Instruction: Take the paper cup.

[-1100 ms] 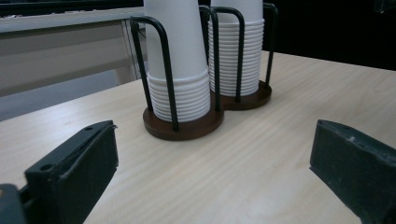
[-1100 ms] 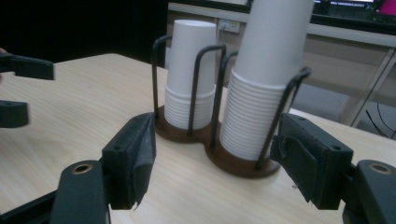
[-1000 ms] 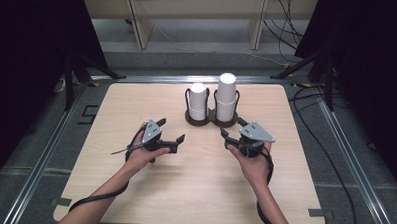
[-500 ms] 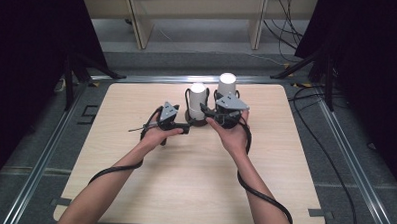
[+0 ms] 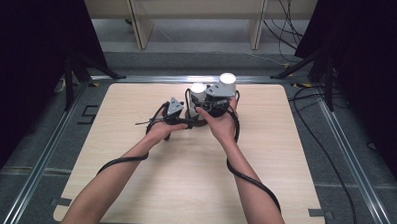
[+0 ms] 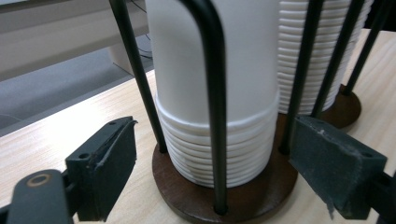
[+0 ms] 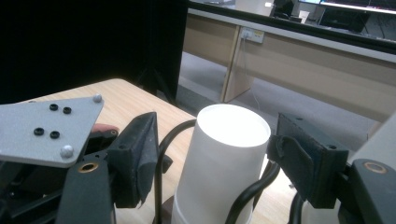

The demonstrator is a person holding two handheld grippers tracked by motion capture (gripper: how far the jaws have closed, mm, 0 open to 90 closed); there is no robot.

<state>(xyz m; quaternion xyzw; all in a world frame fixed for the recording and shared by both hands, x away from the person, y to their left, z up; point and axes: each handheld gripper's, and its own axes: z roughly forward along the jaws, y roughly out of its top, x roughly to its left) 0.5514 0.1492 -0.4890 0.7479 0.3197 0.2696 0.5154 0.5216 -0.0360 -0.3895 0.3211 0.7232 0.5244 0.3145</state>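
Note:
Two stacks of white cups stand in a black wire holder on brown round bases at the table's far middle: a shorter stack [image 5: 198, 88] and a taller one [image 5: 227, 79]. My left gripper [image 5: 188, 122] reaches the shorter stack low down. In the left gripper view its jaws have just been closing around the brown base [image 6: 243, 200] and wire rods [image 6: 212, 93], and both pads [image 6: 107, 172] still stand apart. My right gripper [image 5: 205, 101] sits higher. Its jaws straddle the top cup [image 7: 231, 126] with a gap on each side and have narrowed a little.
The wooden table [image 5: 295, 145] has a metal frame around it. The taller stack [image 6: 289, 46] stands right behind the shorter one. Beige furniture [image 5: 190, 6] is beyond the table. Cables [image 5: 307, 96] and black stand legs lie on the floor at the far right.
Both hands moved forward from mid-table to the cup holder. The left gripper came in at the shorter stack's base and the right gripper rose to its top.

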